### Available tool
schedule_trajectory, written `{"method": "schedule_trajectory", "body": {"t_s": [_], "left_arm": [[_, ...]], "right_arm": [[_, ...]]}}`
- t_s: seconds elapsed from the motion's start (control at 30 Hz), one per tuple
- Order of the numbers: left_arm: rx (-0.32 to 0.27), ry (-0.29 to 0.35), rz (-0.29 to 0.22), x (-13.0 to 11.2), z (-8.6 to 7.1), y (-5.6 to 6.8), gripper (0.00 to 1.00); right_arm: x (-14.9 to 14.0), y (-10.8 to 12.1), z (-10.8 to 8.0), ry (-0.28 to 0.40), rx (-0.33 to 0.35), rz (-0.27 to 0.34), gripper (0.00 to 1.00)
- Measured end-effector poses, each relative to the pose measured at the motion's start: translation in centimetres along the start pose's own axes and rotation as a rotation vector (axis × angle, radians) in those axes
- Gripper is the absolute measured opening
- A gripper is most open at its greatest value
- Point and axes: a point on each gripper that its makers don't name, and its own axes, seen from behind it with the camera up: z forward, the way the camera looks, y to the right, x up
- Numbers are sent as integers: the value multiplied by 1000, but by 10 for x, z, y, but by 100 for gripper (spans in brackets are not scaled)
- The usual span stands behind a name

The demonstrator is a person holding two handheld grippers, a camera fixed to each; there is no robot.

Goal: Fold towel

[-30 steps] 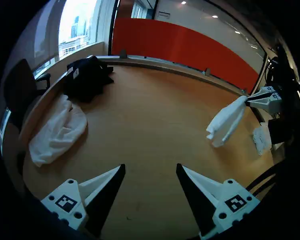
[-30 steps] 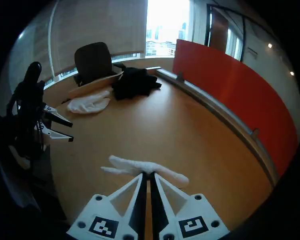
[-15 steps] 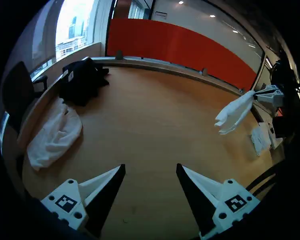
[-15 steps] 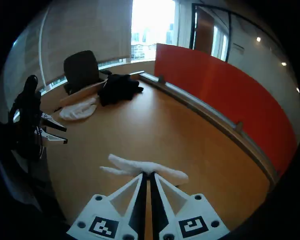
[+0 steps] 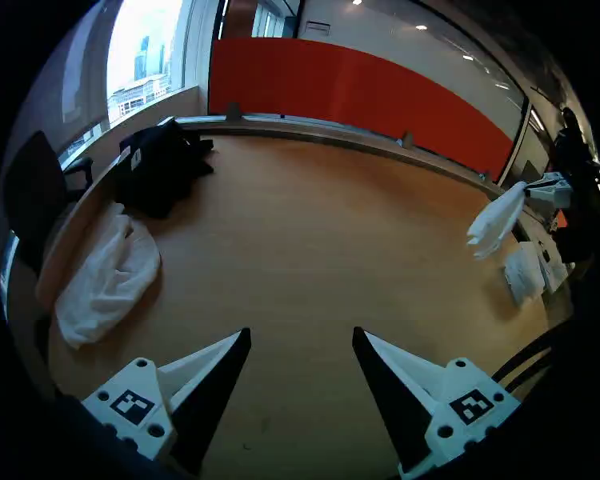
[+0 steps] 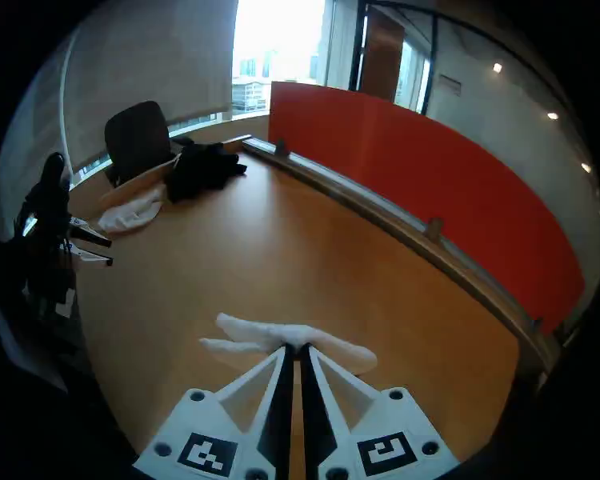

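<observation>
The right gripper [image 6: 300, 350] clamps a bunched white towel [image 6: 296, 333] hanging above the bench [image 5: 300, 232], the left gripper [image 5: 301, 332] gapes empty; folding itself looks not yet begun.

No text or number is legible; no brand or sign either.

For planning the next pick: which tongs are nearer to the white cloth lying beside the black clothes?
Left. The left tongs, open, are close to the white cloth; the right tongs hold a towel far across the table.
</observation>
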Motion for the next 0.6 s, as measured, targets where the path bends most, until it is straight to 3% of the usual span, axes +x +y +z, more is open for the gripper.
{"method": "schedule_trajectory", "body": {"t_s": [0.6], "left_arm": [[17, -20, 4, -5, 2, 11, 94]], "right_arm": [[-40, 95, -59, -33, -120, 52, 5]]}}
